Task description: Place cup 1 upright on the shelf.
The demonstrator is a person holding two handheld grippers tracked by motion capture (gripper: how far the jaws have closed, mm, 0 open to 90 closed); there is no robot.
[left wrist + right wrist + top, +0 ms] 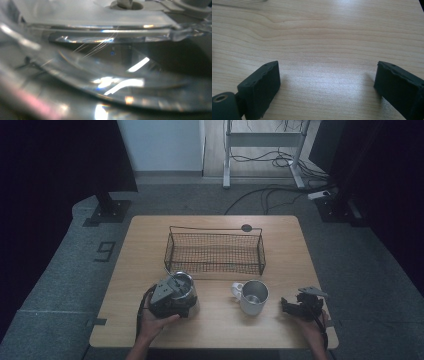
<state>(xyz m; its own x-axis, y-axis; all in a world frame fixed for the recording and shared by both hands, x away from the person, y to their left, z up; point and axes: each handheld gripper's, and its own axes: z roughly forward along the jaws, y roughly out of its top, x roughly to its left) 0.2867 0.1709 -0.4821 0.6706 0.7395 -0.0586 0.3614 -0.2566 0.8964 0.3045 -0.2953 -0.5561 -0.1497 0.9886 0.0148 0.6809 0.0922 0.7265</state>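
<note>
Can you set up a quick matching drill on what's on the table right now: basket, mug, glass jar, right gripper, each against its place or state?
Things:
1. wire basket
2. metal mug
3. glass jar
4. right gripper

Places or states:
A. jaws apart over bare wood, near the table's right edge
B. at the left gripper, close up in its camera
C. at the far middle of the table, nothing in it
D. upright between the two hands, handle to the left

Pairs: 1-C, 2-D, 3-B, 4-A
</note>
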